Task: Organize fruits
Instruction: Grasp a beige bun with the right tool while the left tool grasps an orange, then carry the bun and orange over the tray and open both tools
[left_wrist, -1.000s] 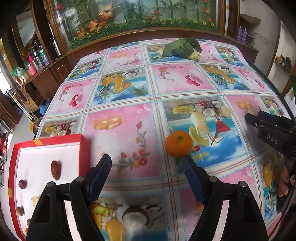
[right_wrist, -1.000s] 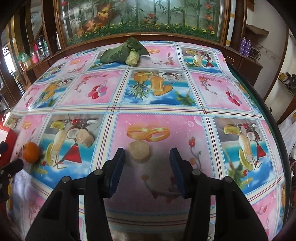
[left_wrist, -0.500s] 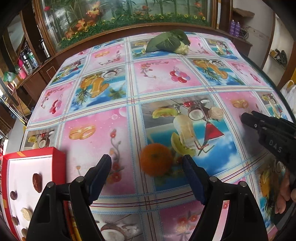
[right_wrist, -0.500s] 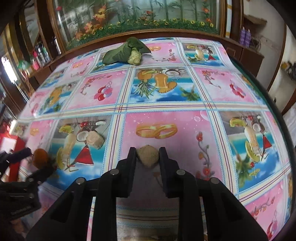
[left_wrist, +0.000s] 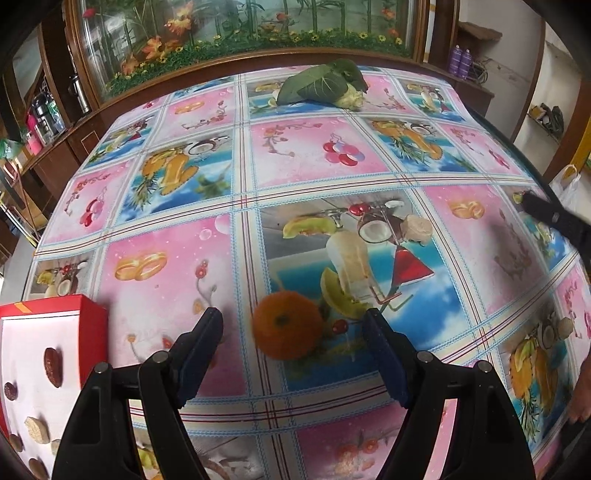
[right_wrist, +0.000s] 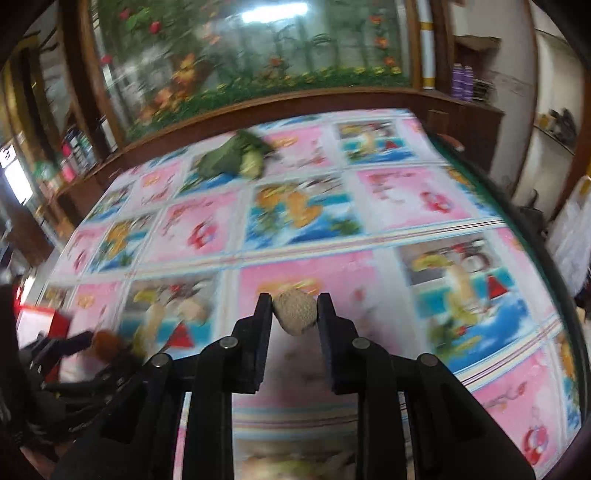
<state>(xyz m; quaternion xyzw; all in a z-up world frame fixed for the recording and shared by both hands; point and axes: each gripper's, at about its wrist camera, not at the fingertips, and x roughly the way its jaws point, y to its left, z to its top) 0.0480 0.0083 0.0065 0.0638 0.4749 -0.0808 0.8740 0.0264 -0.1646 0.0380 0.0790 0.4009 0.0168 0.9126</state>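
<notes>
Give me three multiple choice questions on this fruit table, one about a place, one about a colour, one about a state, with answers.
1. Where is the orange?
A. in the red box
B. on the tablecloth between the left gripper's fingers
C. beside the leafy vegetable

2. What colour are the box's outer walls?
A. red
B. green
C. blue

3. What is the right gripper doing?
A. open over bare cloth
B. shut on nothing
C. shut on a tan lump

Answers: 1 B, it lies on the cloth ahead of the open left gripper. 2 A, the side shows red. 3 C, both fingers press the lump.
</notes>
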